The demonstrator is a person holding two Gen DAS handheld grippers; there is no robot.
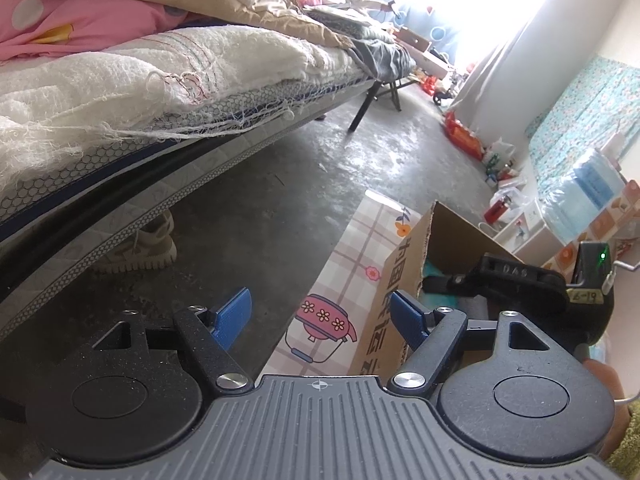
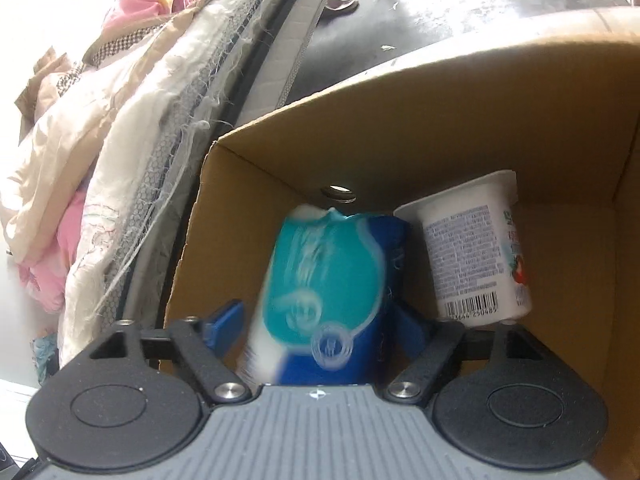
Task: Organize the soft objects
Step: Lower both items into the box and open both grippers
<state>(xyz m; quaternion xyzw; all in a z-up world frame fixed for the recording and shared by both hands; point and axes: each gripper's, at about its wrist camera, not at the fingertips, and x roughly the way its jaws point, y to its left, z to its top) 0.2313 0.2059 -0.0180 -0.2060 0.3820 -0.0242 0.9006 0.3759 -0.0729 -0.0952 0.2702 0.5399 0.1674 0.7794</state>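
Inside the cardboard box [image 2: 400,128] sit two things: one blurred blue tissue pack [image 2: 332,288] between the right tool's [image 2: 320,320] spread fingers, one white cup [image 2: 472,248] beside it. Left tool [image 1: 320,316] hangs open, holding nothing, above the floor [image 1: 280,184].

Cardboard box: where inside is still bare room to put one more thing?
Inside the cardboard box, the floor right of the white cup, toward the right wall, is bare. The middle is crowded: the blue-teal packet sits between the right tool's fingers, close beside the cup.
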